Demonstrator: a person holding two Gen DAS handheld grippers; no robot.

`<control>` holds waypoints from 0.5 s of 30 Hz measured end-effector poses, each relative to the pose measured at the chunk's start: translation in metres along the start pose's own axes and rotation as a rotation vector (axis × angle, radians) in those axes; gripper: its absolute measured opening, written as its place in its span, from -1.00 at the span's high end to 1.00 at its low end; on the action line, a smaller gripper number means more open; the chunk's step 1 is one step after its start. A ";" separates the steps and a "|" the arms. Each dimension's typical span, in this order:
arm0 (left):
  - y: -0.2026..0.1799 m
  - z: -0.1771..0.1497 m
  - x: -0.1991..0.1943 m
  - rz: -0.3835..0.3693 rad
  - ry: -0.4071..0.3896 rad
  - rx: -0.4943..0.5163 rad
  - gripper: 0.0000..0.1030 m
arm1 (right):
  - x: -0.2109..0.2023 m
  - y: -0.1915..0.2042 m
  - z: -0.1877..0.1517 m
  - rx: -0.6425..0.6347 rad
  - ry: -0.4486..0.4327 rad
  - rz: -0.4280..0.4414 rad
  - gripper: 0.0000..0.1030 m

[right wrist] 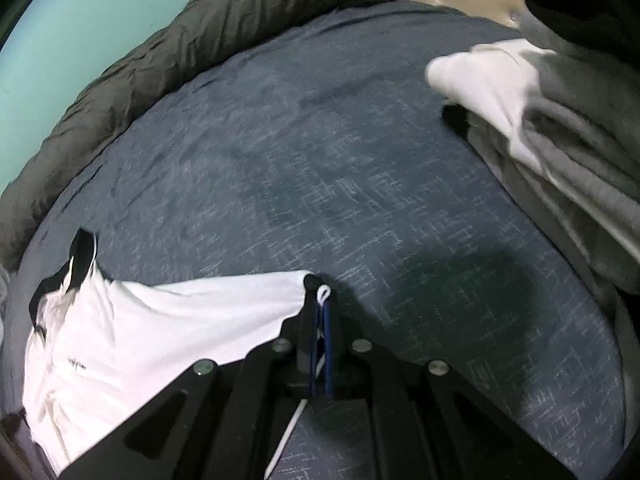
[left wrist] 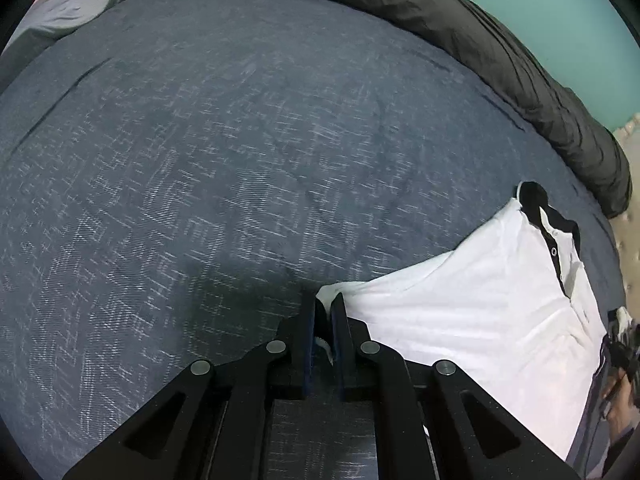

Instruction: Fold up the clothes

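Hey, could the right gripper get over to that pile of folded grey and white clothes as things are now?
Probably not yet. The right gripper is shut on an edge of the white polo shirt, so it would drag that along. Otherwise the blue bedspread between it and the folded pile lies bare.

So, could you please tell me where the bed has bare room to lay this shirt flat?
The blue bedspread is bare ahead of both tongs, bordered by the dark rolled quilt and the white black-collared polo shirt. It is crowded beside the pile of grey and white folded clothes.
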State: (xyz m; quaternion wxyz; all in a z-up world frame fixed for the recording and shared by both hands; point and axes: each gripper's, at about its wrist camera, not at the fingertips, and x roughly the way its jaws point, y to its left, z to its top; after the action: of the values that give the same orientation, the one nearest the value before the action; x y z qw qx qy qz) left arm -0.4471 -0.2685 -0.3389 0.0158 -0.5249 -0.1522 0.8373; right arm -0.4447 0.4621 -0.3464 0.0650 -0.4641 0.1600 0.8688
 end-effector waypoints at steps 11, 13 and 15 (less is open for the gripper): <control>-0.002 -0.001 0.004 -0.039 0.023 0.005 0.81 | 0.006 0.000 -0.008 -0.039 0.050 0.038 0.91; -0.001 0.000 -0.001 -0.030 0.008 -0.002 0.60 | 0.006 0.001 -0.008 -0.046 0.050 0.045 0.90; 0.003 0.004 -0.010 -0.024 -0.015 -0.017 0.40 | 0.003 0.001 -0.007 -0.050 0.042 0.044 0.82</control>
State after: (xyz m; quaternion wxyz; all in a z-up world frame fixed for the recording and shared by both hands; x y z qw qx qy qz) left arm -0.4459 -0.2746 -0.3289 0.0202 -0.5170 -0.1660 0.8395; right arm -0.4410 0.4590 -0.3530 0.0308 -0.4802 0.1498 0.8637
